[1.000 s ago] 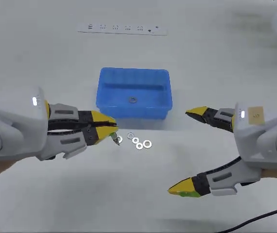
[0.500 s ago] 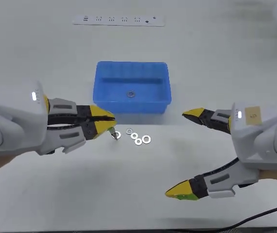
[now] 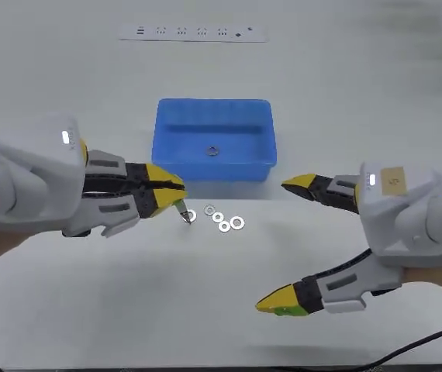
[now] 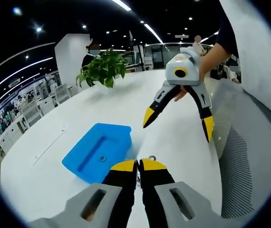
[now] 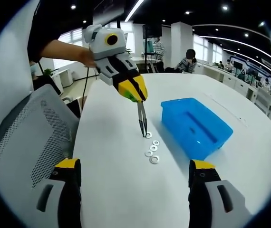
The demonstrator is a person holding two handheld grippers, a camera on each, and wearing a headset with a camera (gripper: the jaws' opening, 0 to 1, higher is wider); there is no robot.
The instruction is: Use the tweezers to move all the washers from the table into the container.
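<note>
While well behind container point(image 3: 213, 168), power strip point(image 3: 194, 32).

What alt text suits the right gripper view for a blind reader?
The left gripper, shut on tweezers, points their tips down beside the end washer of four on a table. A blue container sits alongside; the right gripper has its jaws wide open.

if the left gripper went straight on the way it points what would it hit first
Probably the nearest washer: the tweezers in the left gripper point at it, tip right beside it. Contact is unclear.
</note>
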